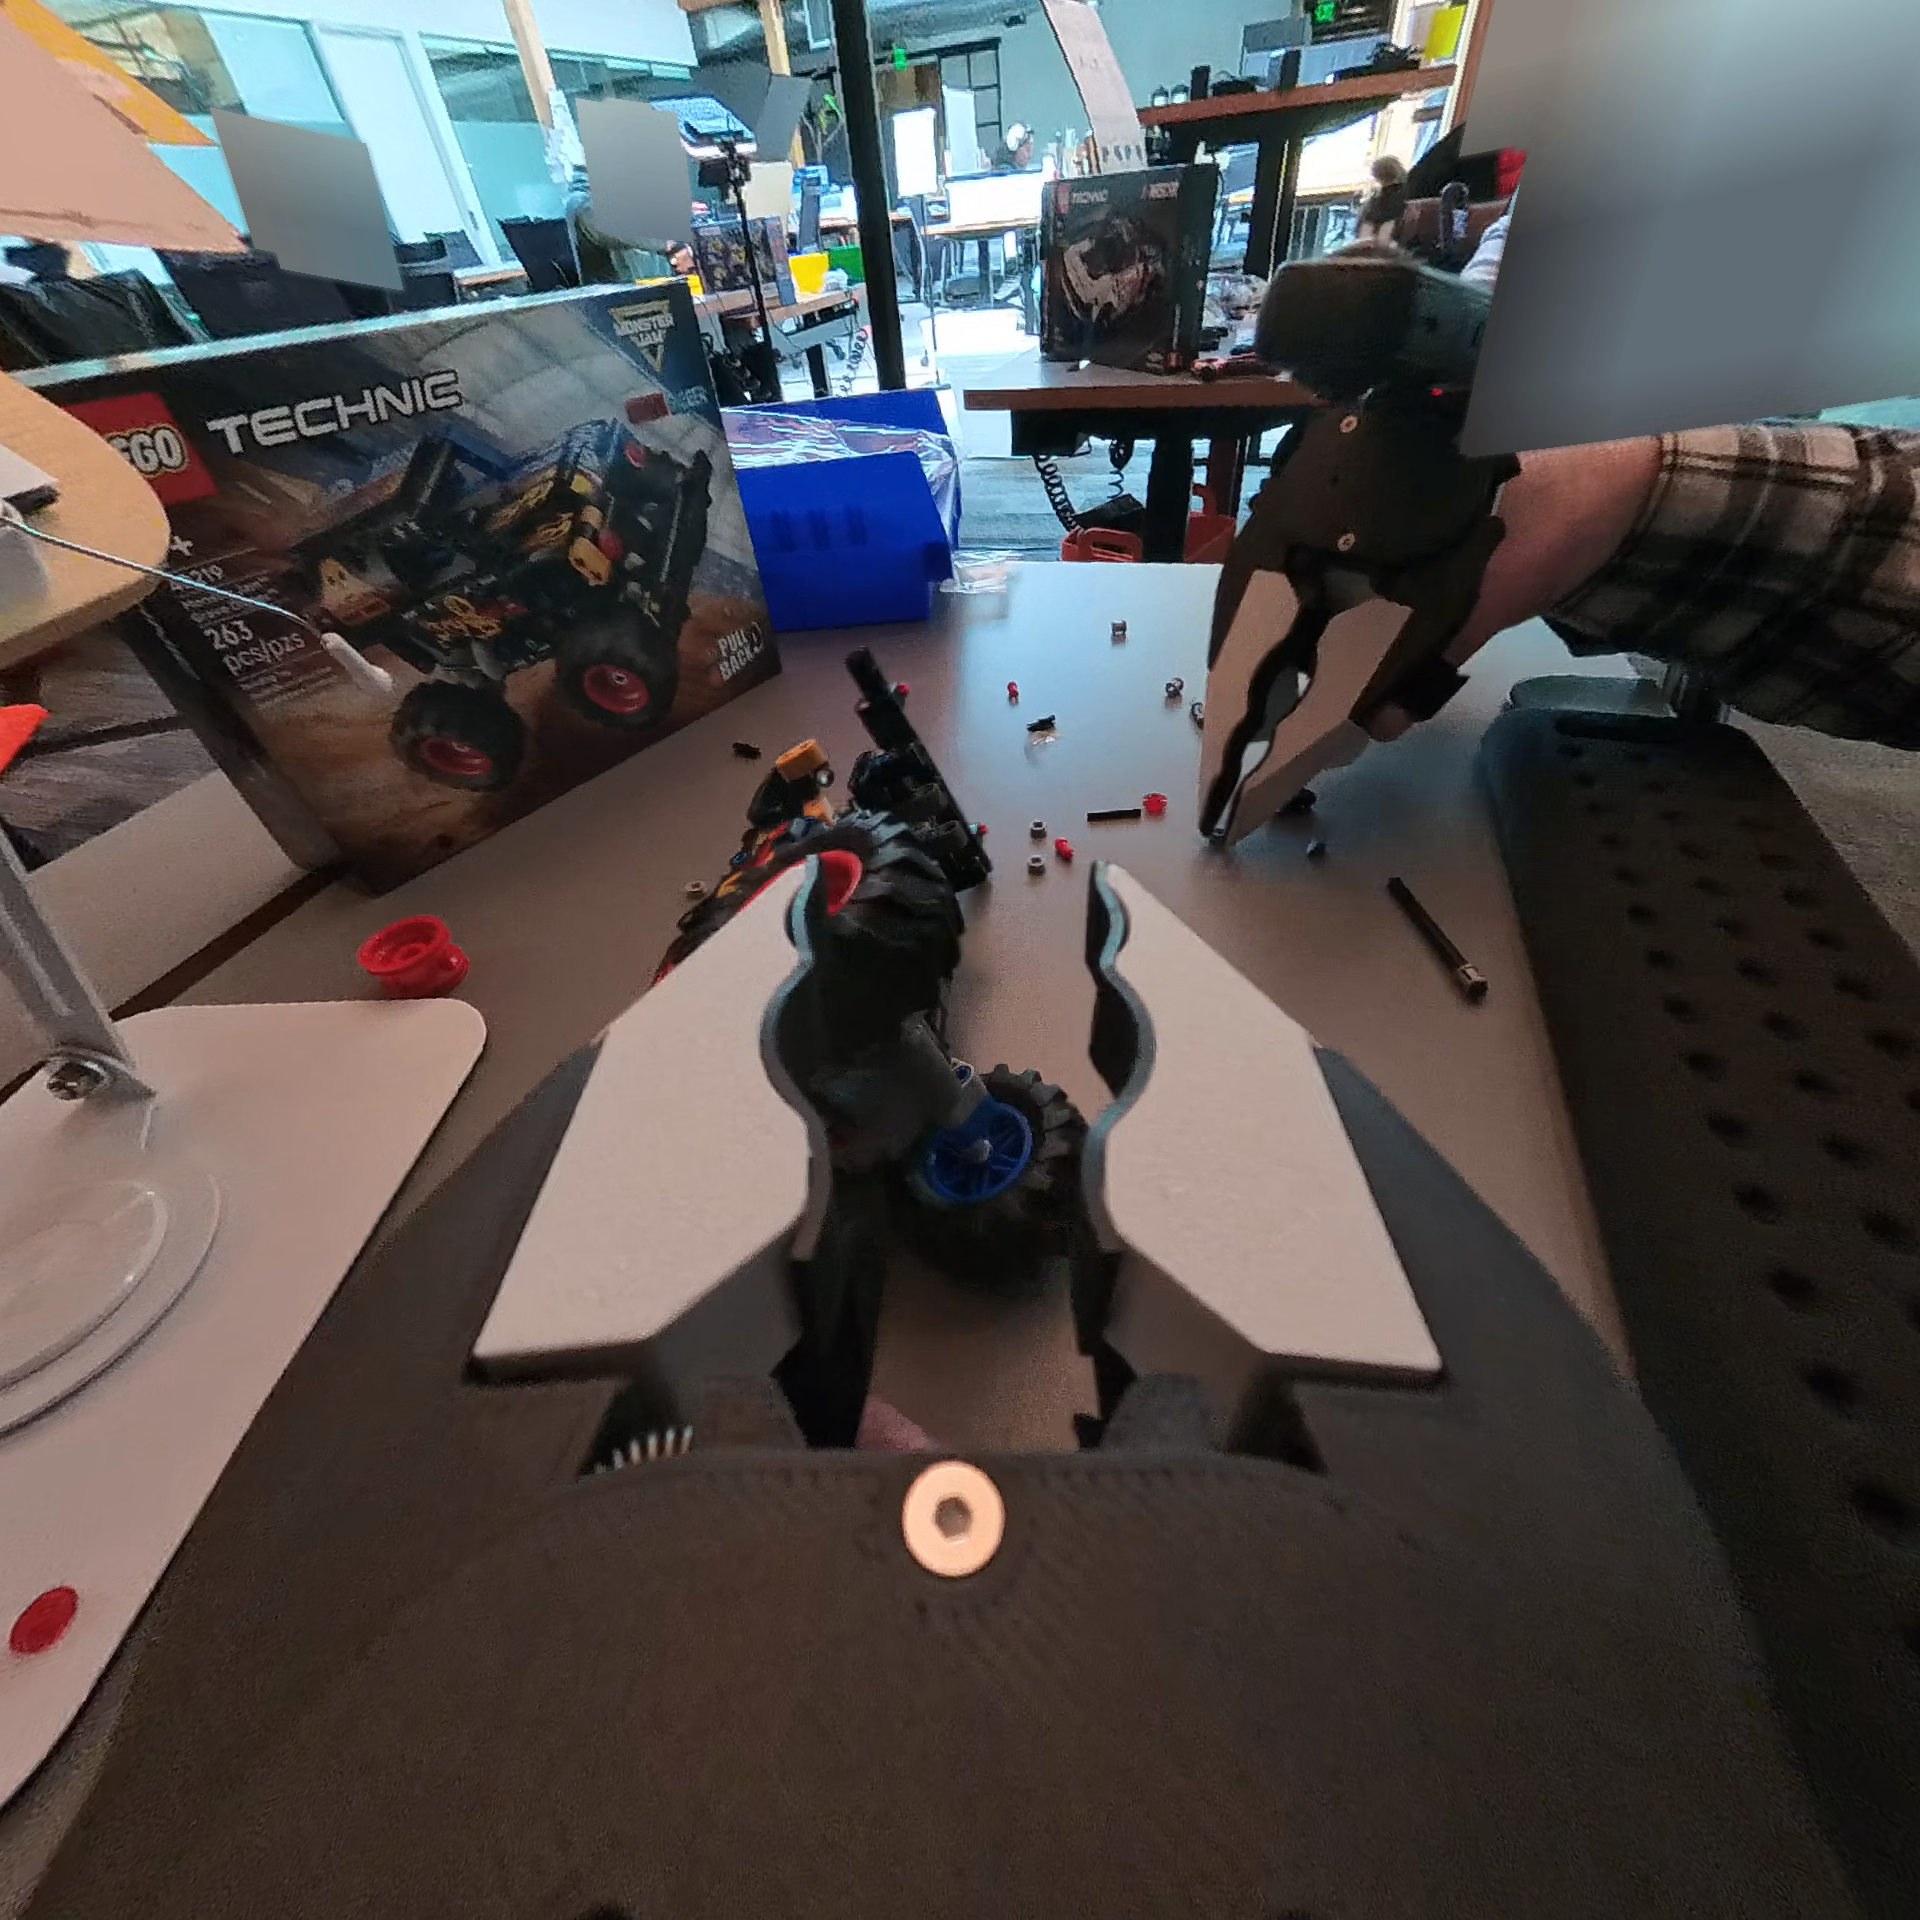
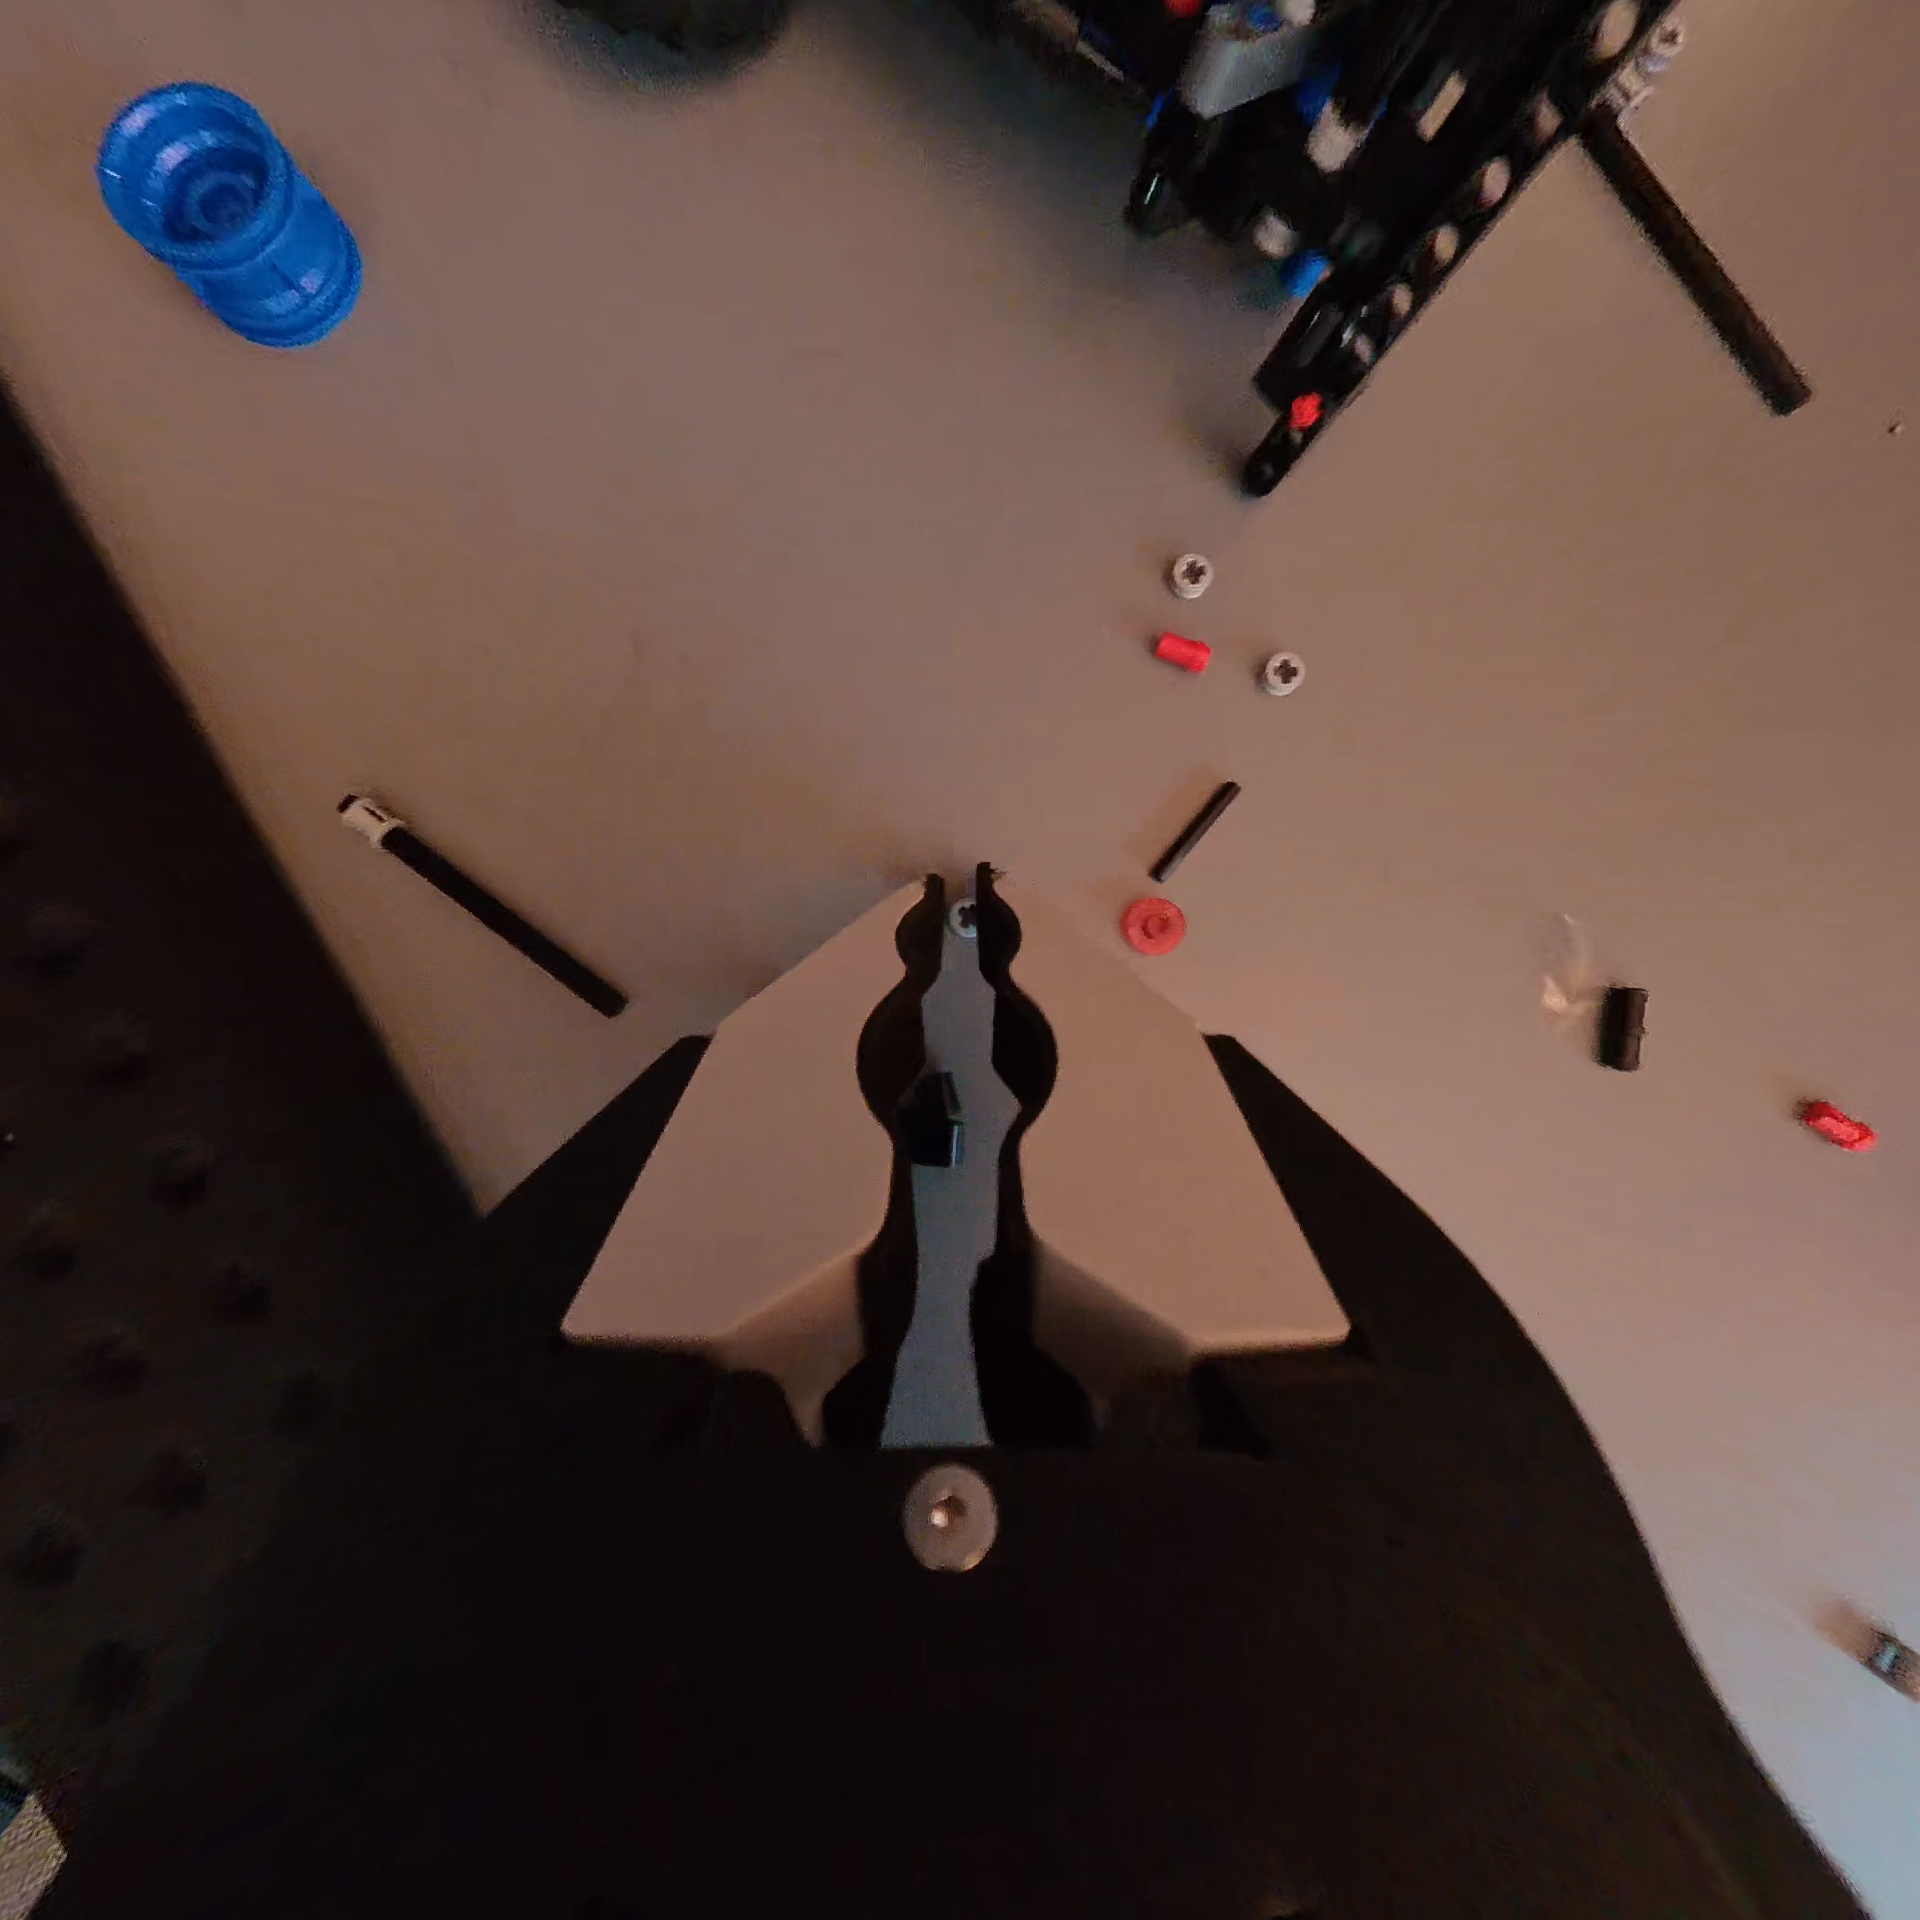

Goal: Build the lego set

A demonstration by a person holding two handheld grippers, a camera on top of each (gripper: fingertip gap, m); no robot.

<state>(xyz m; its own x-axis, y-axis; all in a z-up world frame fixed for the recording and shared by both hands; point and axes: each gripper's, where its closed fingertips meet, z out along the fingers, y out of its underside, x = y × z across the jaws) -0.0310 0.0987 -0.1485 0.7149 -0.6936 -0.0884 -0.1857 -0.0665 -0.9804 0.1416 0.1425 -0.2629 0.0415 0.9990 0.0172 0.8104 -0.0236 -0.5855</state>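
Grey bushing (image 2: 965,918) pinched by right tongs (image 2: 961,883), bare tabletop (image 2: 727,623) around

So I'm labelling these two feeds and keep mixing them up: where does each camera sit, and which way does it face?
Left wrist view: on the left tool, looking level across the table at the toy truck; its fingers are spread around a wheel.
Right wrist view: on the right tool, looking steeply down at the table; its tips pinch a small grey ring.
Shared: the truck, the long black rod, and the right tool.

Black tongs (image 1: 945,904) with pale wavy-edged fingers, silver screw, plaid sleeve (image 1: 1756,561).
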